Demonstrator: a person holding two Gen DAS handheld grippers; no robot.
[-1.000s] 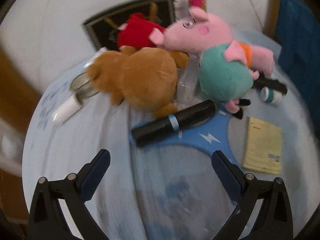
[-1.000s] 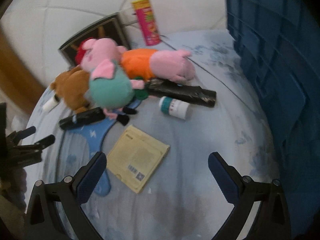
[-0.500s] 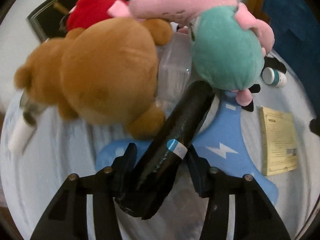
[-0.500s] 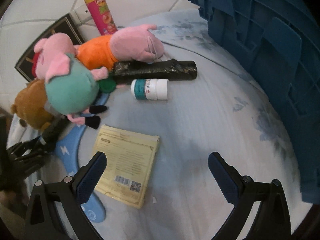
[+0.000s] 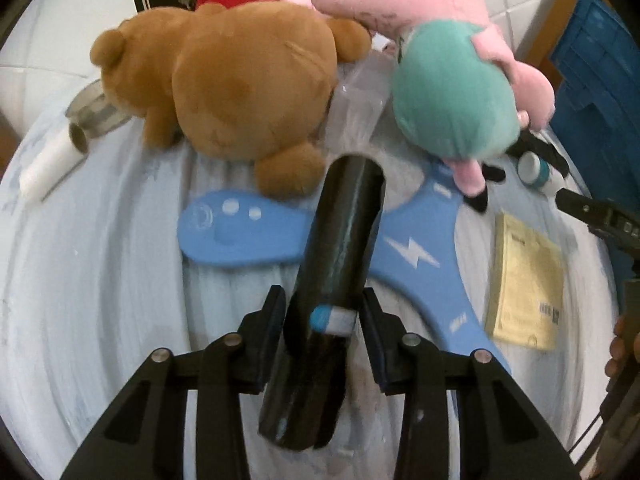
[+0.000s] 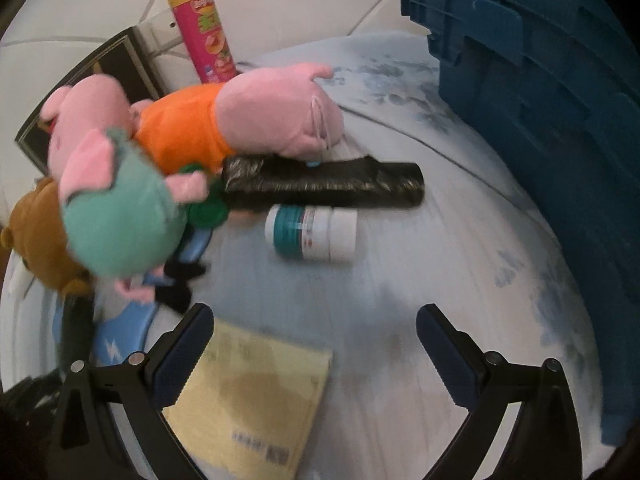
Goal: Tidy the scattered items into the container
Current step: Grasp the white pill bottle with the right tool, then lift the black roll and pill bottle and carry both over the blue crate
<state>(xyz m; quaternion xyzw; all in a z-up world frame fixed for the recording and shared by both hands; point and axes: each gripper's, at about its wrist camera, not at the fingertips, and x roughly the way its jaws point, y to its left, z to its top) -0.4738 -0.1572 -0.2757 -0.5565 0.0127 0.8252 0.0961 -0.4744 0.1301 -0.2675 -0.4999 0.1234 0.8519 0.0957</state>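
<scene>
- The left wrist view looked steeply down, close over a pale blue cloth-covered surface (image 5: 100,280).
- The right wrist view faced likewise; both showed the flat yellow paper packet (image 5: 526,280) (image 6: 256,396).

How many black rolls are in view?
2. One black roll is between the left gripper's pads, which have just been closing; the other lies beside the white bottle. Toys may hide more.
</scene>
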